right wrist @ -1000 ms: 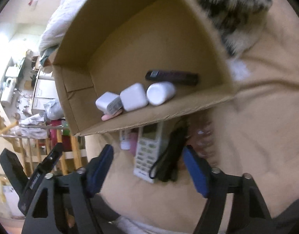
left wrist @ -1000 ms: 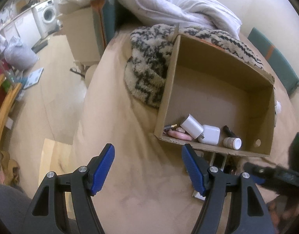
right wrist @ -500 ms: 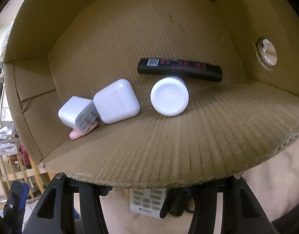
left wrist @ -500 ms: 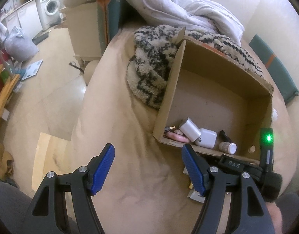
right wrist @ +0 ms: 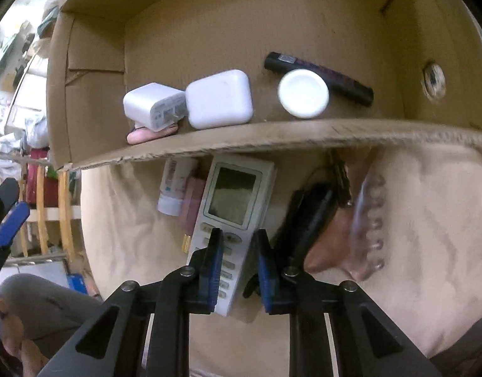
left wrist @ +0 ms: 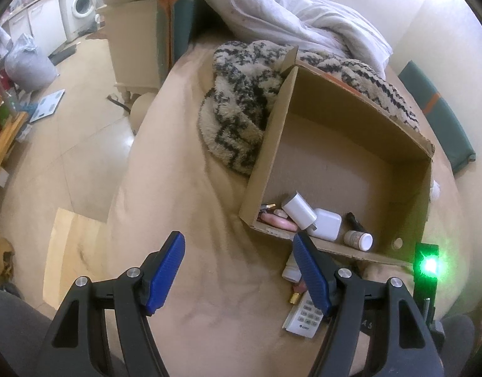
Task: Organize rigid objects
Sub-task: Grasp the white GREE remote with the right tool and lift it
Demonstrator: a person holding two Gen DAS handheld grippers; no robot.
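- Left wrist view first. Looking past the left gripper [left wrist: 238, 238]: spread wide, gripping nothing, just hovering over the bed [left wrist: 178, 188]. Probably parked out of the way.
- Cardboard box [left wrist: 272, 144] on the bed, tipped toward the camera, hence everything inside piled against the near wall.
- Counted in there: two white chargers [left wrist: 299, 210] touching each other, one white-capped jar [left wrist: 358, 240], one black tube [left wrist: 355, 223], one pink thing [left wrist: 277, 220] tucked under a charger. Something small beside it, too tiny to call.
- Outside, right by the near wall: one remote [left wrist: 303, 317], half hidden behind the gripper's finger.
- Right wrist view now. Right gripper [right wrist: 238, 234] just been closing, now pulled nearly together, with the button end of the remote [right wrist: 234, 194] showing in the narrow gap. Can't tell whether actually pinching it or only sitting on top. Guessing next in line for the box [right wrist: 272, 135].
- Same five in the box here.
- Waiting on the bed, just outside: one remote, one white tube [right wrist: 175, 188], one pink tube [right wrist: 192, 207], one black clip-looking thing [right wrist: 310, 216], one clear claw clip [right wrist: 363, 220]. So five sorted, five to go, roughly halfway.
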